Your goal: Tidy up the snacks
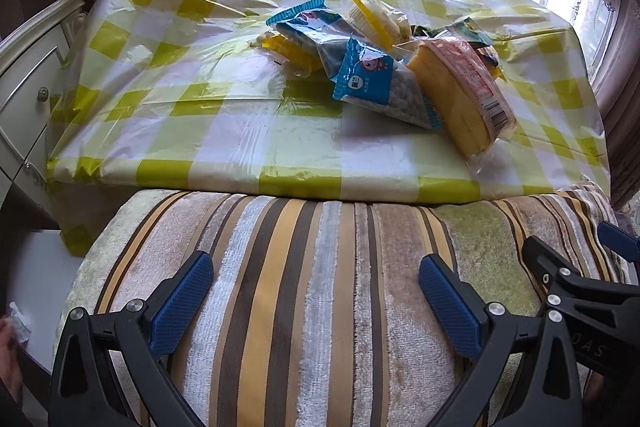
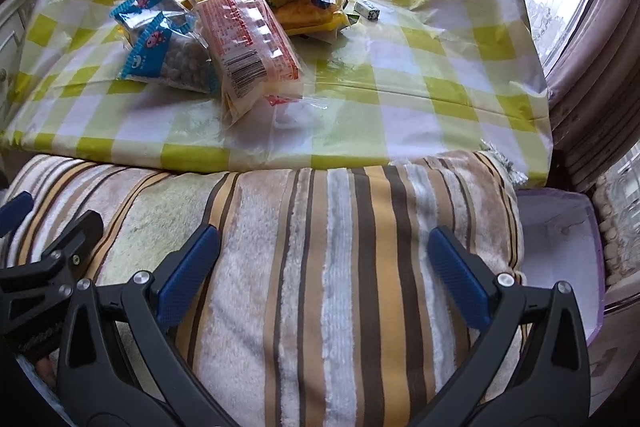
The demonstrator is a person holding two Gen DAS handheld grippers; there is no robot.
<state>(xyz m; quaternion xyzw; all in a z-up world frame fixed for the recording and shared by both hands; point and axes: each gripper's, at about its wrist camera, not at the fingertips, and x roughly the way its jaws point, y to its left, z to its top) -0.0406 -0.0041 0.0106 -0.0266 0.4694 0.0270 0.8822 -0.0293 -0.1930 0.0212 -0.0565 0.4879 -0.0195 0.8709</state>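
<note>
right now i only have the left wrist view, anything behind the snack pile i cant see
Observer: Yes. The right wrist view shows a small white wrapped candy lying alone on the checked tablecloth, to the right of the pile and apart from it.

Operator: ok and whats off the right end of the table

Observer: A purple-rimmed bin sits low beside the striped cushion, below the table's right corner. It looks empty as far as I can see.

Operator: is the right gripper holding anything

Observer: No. The right gripper is open over the cushion, nothing between its blue pads. The left gripper is open too.
</note>
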